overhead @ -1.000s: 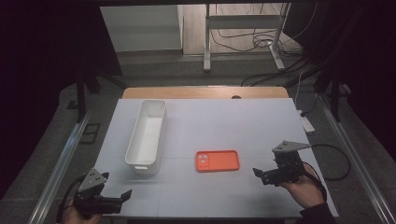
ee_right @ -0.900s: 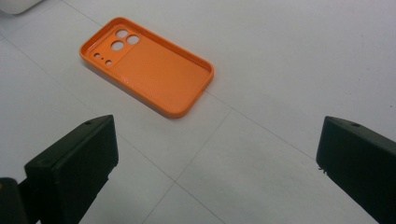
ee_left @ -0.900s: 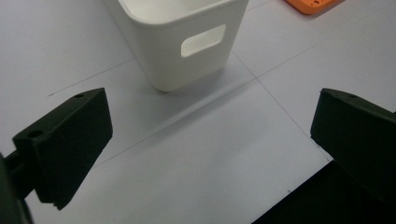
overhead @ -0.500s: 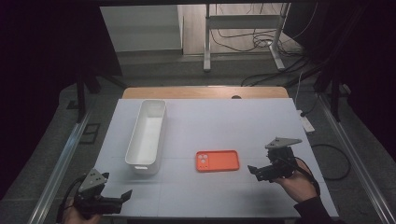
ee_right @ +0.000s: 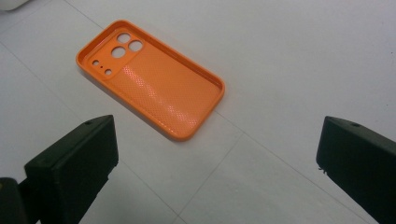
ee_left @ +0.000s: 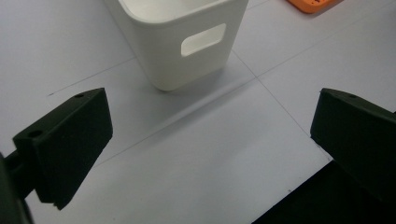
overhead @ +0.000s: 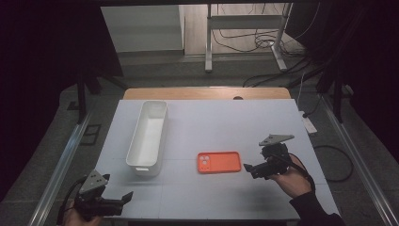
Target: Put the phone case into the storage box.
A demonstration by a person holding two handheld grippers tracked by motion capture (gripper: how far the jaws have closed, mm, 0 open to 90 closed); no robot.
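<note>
An orange phone case point(overhead: 219, 162) point(ee_right: 152, 77) lies inner side up on the white table point(overhead: 226, 122), right of centre. My right gripper point(overhead: 250, 170) point(ee_right: 217, 154) is just right of the case, pointing at it, open, with nothing between its jaws. A long white bin point(overhead: 147, 136) point(ee_left: 187, 42) stands left of centre. Near the front left edge my left gripper point(overhead: 123, 201) point(ee_left: 212, 140) is open and holds nothing, aimed at the bin's near end with its handle slot. A corner of the case point(ee_left: 313, 3) shows beyond the bin.
The table's front edge point(ee_left: 299, 186) runs close under the left gripper. A wooden strip point(overhead: 207, 92) borders the far side of the table. Cables and a metal stand point(overhead: 244, 37) are on the floor behind.
My right gripper has moved left, closer to the orange case. The left gripper, the case and the bin have stayed put.
</note>
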